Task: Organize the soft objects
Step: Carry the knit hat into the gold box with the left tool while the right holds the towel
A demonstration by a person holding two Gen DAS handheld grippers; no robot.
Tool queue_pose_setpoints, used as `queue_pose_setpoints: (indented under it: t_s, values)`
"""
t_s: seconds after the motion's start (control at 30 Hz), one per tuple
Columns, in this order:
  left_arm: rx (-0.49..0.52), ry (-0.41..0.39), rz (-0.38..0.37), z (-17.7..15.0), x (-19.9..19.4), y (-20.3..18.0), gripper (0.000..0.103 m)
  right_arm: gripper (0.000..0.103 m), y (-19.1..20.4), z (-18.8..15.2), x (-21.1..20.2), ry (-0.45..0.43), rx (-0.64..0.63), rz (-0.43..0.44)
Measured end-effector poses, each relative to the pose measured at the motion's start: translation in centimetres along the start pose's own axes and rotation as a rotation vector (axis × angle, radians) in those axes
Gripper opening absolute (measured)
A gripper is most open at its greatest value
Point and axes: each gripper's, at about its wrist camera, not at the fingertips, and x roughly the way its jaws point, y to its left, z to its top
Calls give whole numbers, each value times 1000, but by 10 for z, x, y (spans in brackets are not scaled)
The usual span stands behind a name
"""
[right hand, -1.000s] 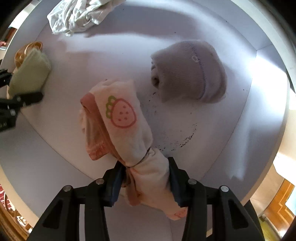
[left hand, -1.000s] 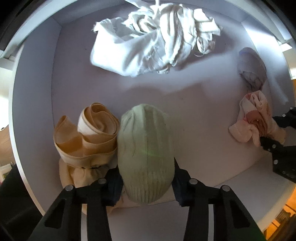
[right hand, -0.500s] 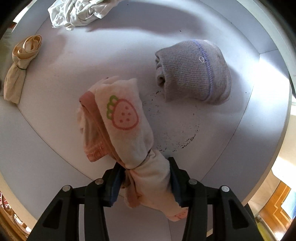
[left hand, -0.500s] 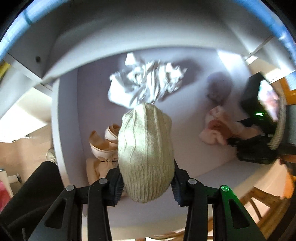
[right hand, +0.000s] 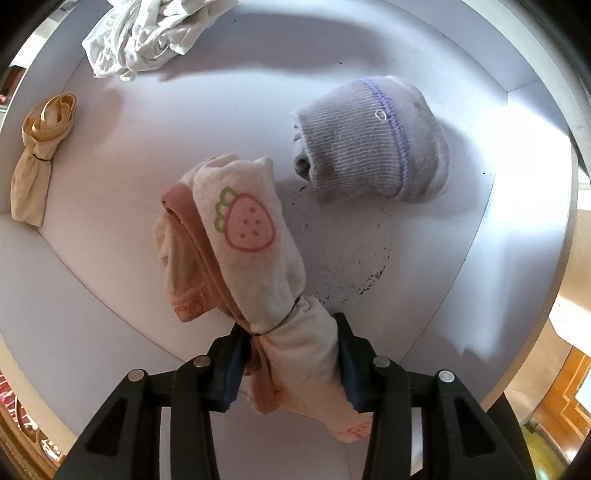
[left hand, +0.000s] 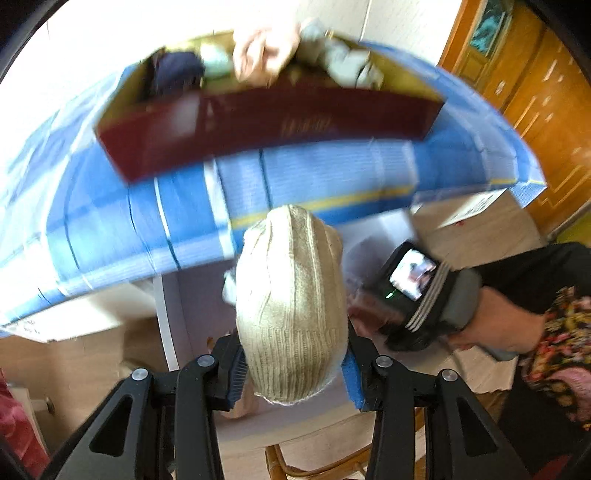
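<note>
A: Start at the left tongs (left hand: 291, 369). What do they have?

B: They grip the knit roll (left hand: 291, 295), pads pressed on both its sides. The big change is where they are. A second ago the roll lay low in the white bin beside the tan bundle; now it hangs high, with the blue cover (left hand: 314, 177) just beyond its tip and the red box (left hand: 258, 122) farther out, above that.

A: What is in the box?

B: Soft things, blurred: something dark, something pink, something pale. I cannot name them.

A: So the roll is heading there?

B: That is my guess. The lift out of the bin is done; carrying it over the box rim and letting go is what is left.

A: And the right tongs (right hand: 291, 362)?

B: They have hardly moved. Their jaws are closing on the strawberry sock (right hand: 243, 236), pinched at its tied neck, pads touching the cloth. The sock's head leans away to the upper left, above the bin floor (right hand: 221, 122).

A: What remains around them?

B: The grey sock (right hand: 373, 144) close by to the upper right, the tan bundle (right hand: 37, 158) far left, the white cloth (right hand: 147, 33) at the far end. The spot next to the tan bundle is now bare.

A: Meaning?

B: One piece out, one gripped, three to go.
</note>
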Motion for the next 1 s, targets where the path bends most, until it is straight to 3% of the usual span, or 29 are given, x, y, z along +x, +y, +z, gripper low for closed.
queue_pose_setpoints:
  t_s: [0.2, 0.37, 0.57, 0.77, 1.0]
  values:
    - [44, -76, -24, 23, -38, -9, 44, 43, -8, 3, -10, -2, 20, 19]
    - [24, -132, -64, 52, -63, -7, 44, 43, -16, 3, -15, -3, 28, 26]
    - [24, -172, -4, 101, -88, 8, 44, 43, -21, 3, -19, -6, 37, 33]
    - [-3, -122, 61, 142, -72, 32, 44, 43, -30, 3, -25, -16, 52, 47]
    - [-74, 22, 97, 170, -15, 62, 44, 43, -43, 2, -34, -28, 76, 81]
